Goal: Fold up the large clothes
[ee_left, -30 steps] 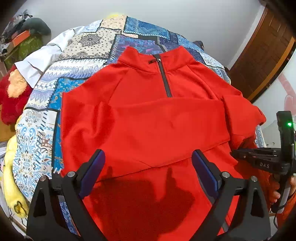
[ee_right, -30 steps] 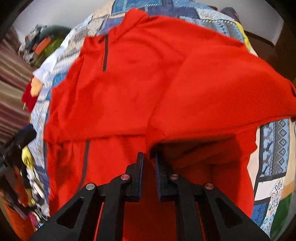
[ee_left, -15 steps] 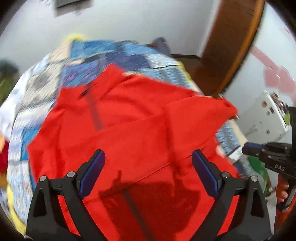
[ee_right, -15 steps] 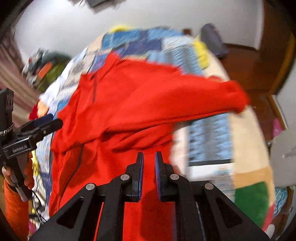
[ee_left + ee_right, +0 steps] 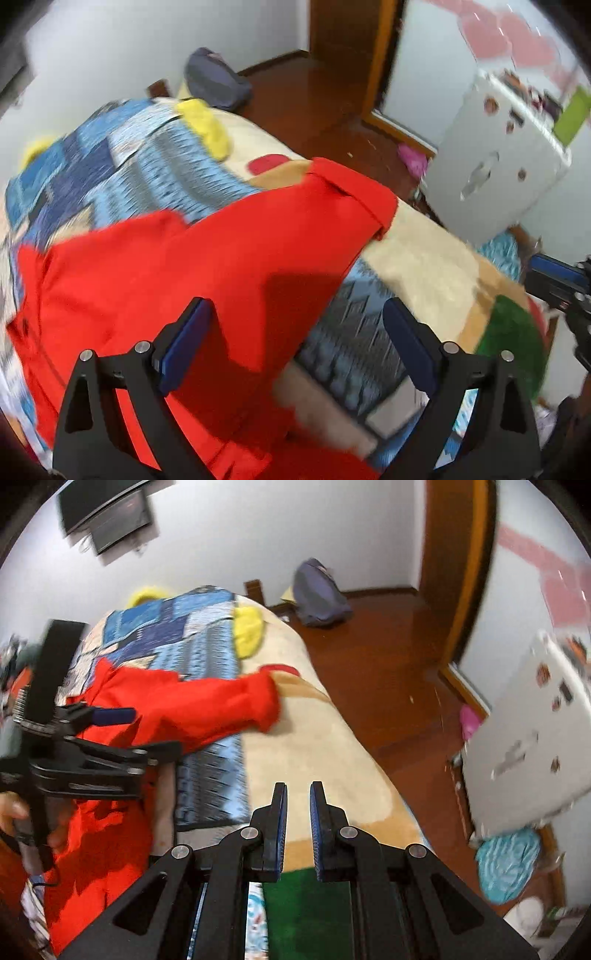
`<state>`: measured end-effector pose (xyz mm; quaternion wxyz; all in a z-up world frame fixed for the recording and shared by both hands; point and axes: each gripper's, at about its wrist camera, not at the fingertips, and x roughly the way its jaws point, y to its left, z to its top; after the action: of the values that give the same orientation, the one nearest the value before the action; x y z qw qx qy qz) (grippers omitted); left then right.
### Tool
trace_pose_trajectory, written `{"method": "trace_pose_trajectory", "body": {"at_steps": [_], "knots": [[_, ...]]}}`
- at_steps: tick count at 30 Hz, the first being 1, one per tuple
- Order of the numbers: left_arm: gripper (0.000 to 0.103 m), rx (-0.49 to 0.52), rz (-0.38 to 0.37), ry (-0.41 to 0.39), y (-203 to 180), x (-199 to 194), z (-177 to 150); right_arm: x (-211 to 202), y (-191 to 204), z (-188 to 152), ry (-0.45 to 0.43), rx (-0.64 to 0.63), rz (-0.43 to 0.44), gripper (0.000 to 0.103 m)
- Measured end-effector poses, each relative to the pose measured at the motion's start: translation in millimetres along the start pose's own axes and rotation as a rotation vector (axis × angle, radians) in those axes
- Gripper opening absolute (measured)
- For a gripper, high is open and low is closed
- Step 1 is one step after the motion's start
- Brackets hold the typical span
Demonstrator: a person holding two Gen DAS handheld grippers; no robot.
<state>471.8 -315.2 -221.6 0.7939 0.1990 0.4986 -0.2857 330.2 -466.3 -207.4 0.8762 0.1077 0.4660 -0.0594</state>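
A red zip-neck sweater (image 5: 221, 258) lies on the patterned quilt (image 5: 147, 166) of a bed. One sleeve (image 5: 354, 192) stretches out to the right, its cuff on the cream blanket (image 5: 417, 254). My left gripper (image 5: 295, 306) hovers open over the sweater's right edge, with nothing between its blue pads. The right wrist view shows the same sleeve (image 5: 258, 698) and the left gripper (image 5: 147, 731) in a hand at the left. My right gripper (image 5: 298, 788) is shut and empty above the cream blanket (image 5: 314, 738), to the right of the sweater (image 5: 103, 812). It shows at the left wrist view's right edge (image 5: 554, 273).
The bed's right edge drops to a brown wooden floor (image 5: 388, 657). A white fridge (image 5: 524, 738) and a wooden door frame (image 5: 380, 55) stand to the right. A grey-blue bag (image 5: 321, 598) lies on the floor. A yellow plush (image 5: 207, 122) sits on the bed.
Both grippers swept to the right, off the sweater's chest toward the bed's right edge. The right sleeve, bunched near the right gripper before, now lies stretched out to the right.
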Motion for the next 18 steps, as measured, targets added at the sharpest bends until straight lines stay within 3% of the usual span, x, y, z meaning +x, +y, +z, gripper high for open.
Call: {"method": "trace_pose_trajectory", "body": {"at_steps": [2, 4, 6, 8, 9, 13, 18], "knots": [[0.094, 0.055, 0.028, 0.003, -12, 15, 8, 7, -12, -5, 0.012, 0.031, 0.004, 0.008], [0.072, 0.103, 0.058, 0.015, -21, 27, 11, 12, -19, -12, 0.020, 0.037, -0.016, 0.008], [0.058, 0.138, 0.081, 0.005, -26, 33, 12, 17, -24, -16, 0.040, 0.049, -0.024, 0.008], [0.029, 0.129, 0.093, -0.023, -24, 28, 13, 20, -28, -20, 0.055, 0.071, -0.003, 0.008], [0.003, 0.106, 0.093, -0.029, -20, 23, 15, 22, -28, -21, 0.062, 0.078, 0.010, 0.008], [0.003, 0.019, 0.096, -0.123, 2, -16, 26, 30, -21, -18, 0.073, 0.075, 0.026, 0.008], [0.003, -0.103, 0.122, -0.287, 59, -104, 21, 35, 6, -8, 0.084, 0.014, 0.054, 0.008]]}}
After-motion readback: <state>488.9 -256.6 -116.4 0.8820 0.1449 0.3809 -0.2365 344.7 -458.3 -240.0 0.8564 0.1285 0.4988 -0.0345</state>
